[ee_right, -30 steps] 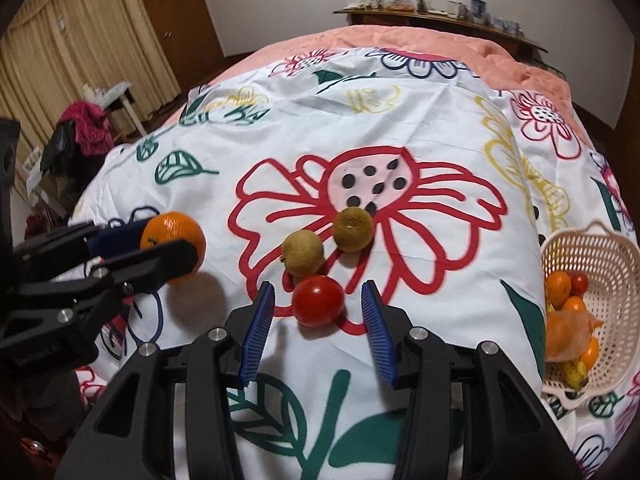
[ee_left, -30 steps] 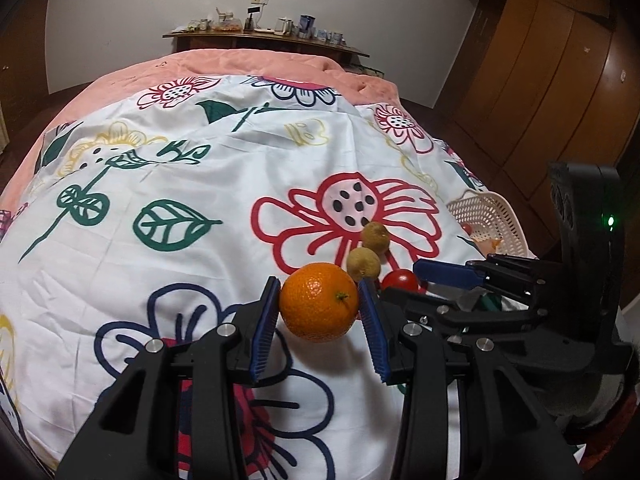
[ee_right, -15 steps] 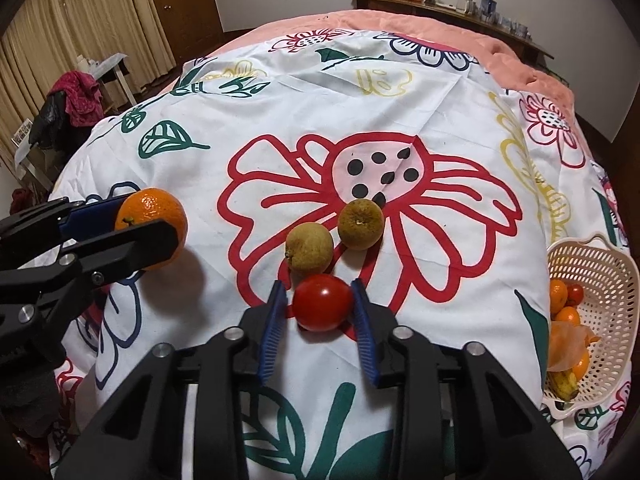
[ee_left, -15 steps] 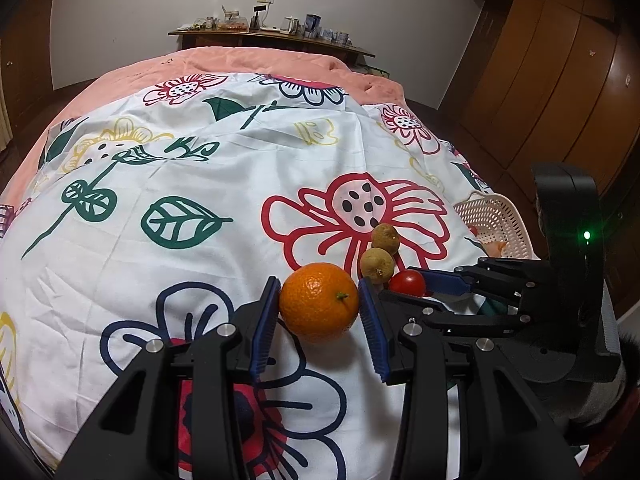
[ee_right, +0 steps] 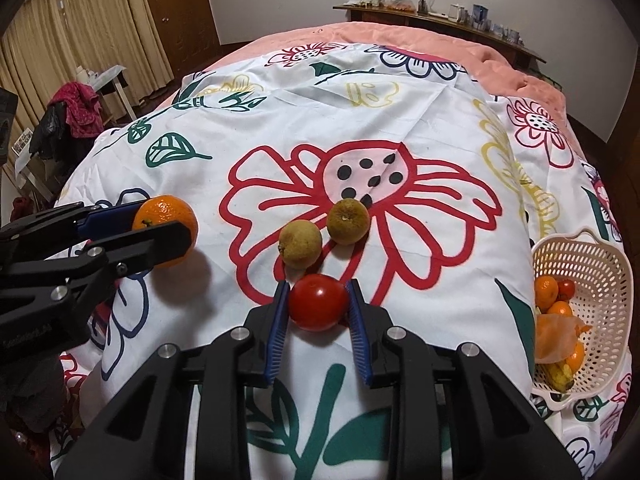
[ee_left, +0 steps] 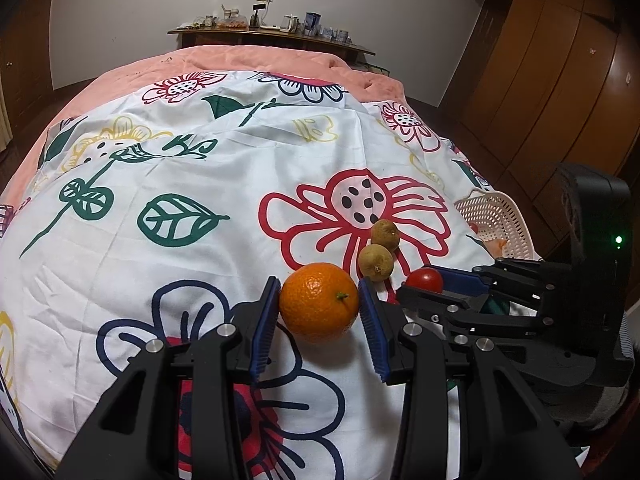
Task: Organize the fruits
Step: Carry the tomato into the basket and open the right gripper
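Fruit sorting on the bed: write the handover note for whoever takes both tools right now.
Left tool: shut on the orange, which sits low over the floral sheet.
Right tool: its jaws have just been closing and are now shut on the red tomato, not yet lifted.
Two brown fruits lie loose on the red flower print just beyond the tomato.
Basket at the bed's right edge already holds oranges, small tomatoes and a banana.
Left: carry orange and tomato to the basket, then fetch the two brown fruits.
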The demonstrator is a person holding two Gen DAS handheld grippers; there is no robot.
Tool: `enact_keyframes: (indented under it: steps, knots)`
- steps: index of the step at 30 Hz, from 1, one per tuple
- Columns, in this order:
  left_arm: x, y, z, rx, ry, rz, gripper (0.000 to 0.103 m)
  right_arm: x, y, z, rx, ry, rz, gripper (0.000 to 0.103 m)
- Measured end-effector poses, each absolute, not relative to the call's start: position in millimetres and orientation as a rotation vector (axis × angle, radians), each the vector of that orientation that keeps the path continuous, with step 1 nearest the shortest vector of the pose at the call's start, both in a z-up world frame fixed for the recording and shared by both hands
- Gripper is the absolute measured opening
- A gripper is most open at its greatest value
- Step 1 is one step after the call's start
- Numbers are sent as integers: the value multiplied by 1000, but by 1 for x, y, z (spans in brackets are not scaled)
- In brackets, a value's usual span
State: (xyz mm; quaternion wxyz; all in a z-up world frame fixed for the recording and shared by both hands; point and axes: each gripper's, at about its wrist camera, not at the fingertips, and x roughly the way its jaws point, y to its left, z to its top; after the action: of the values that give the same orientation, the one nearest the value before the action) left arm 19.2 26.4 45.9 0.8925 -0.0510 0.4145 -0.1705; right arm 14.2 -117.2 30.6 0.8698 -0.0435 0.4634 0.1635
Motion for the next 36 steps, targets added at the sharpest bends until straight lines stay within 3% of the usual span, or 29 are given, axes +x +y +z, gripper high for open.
enact_keyframes:
  steps: [14,36]
  knots:
    - [17,15,46,-92,867,-363,41,7,-138,43,-33,921,316,29]
    - [16,-19,52,-23,883,-400,41,-2,-305,50,222,829,-51,29]
